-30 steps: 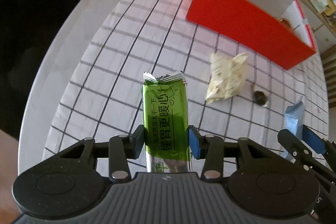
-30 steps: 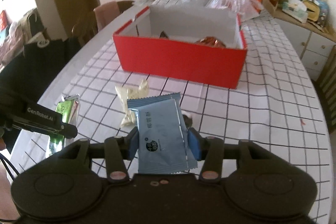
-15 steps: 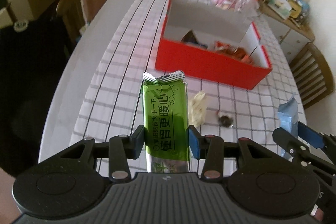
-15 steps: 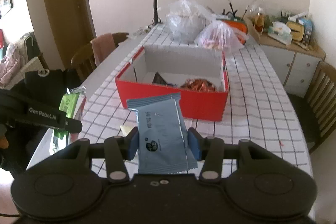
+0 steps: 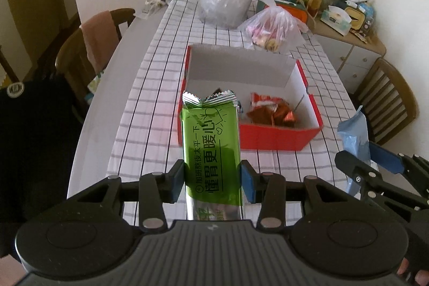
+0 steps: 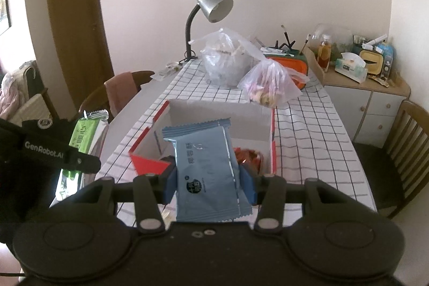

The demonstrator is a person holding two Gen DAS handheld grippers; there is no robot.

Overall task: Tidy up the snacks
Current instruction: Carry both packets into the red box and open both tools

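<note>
Dining room, checked tabletop (image 5: 150, 87); red box (image 5: 281, 137) is seen mid-table with snacks inside; green packet (image 5: 211, 146) is clamped by left gripper (image 5: 213, 180) fingers, blue packet (image 6: 206, 173) by right gripper (image 6: 207, 186) fingers; both are held above tabletop short of box. Risk: slick wrappers could slip or catch box rim on release. Versus earlier frame, both grippers are raised; box is viewed from higher.

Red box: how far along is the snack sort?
Done: the red box already holds some wrapped snacks. In hand: the left hand-held gripper is shut on a green packet, the right hand-held gripper on a blue packet, both short of the box. Left: drop both in.
</note>
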